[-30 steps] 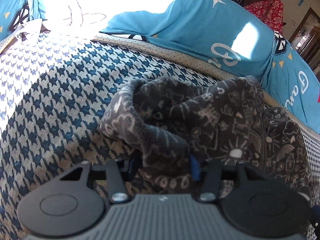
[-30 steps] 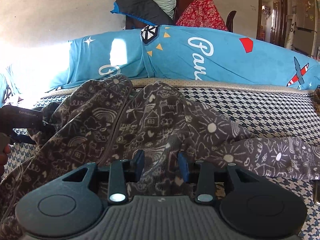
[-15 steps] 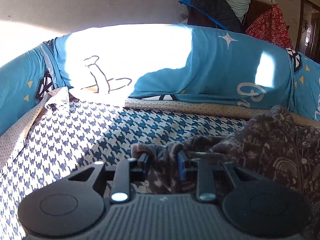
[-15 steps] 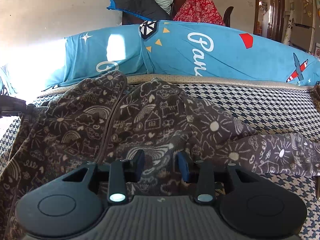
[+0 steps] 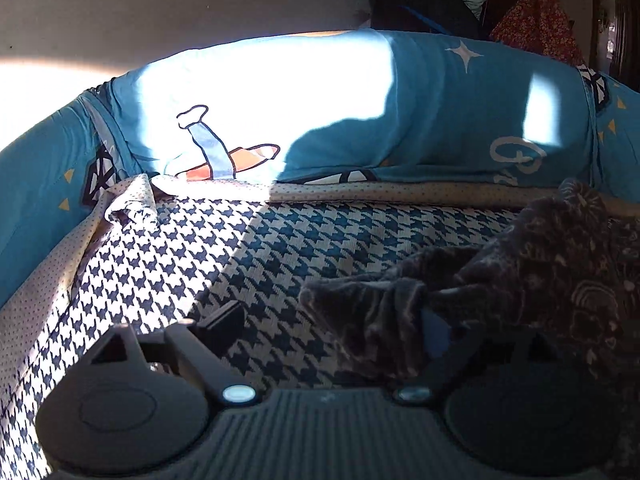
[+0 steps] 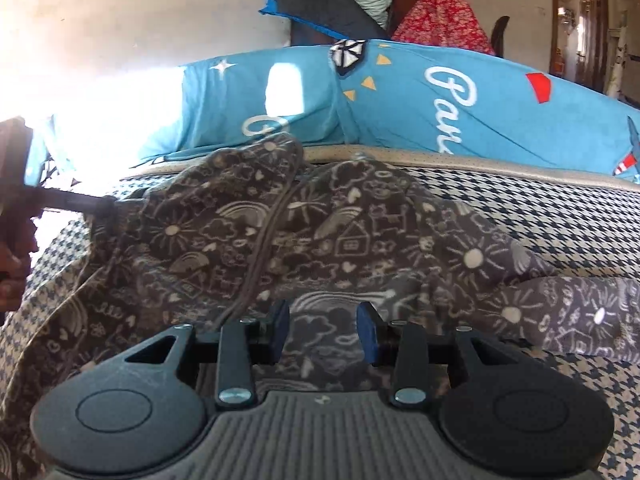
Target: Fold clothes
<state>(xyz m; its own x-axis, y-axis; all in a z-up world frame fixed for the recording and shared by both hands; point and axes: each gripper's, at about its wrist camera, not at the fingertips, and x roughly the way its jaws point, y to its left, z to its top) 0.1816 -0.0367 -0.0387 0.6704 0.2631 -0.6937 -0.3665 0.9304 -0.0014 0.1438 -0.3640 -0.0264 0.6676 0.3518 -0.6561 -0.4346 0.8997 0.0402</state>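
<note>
A dark grey fleece garment (image 6: 360, 240) with white doodle prints lies spread over the houndstooth cover (image 6: 560, 220). My right gripper (image 6: 323, 330) is shut on a fold of its near edge, with cloth bunched between the blue pads. In the left wrist view my left gripper (image 5: 328, 326) stands wide open over the cover (image 5: 200, 260). The garment's crumpled corner (image 5: 368, 320) rests against the inner side of its right finger, and the left finger touches nothing. From the right wrist view, the left gripper (image 6: 80, 202) sits at the garment's far left edge, held by a hand (image 6: 12, 264).
A long blue printed cushion (image 6: 440, 100) runs along the back of the seat and curves round the left end (image 5: 40, 184). Bedding (image 6: 328, 0) and a red cloth are piled behind it. Strong sunlight washes out the left side. A doorway (image 6: 576, 20) shows at far right.
My left gripper closed on the garment's corner, pulled it left, and has now opened wide and let it go. The right gripper keeps its hold and has barely moved.
</note>
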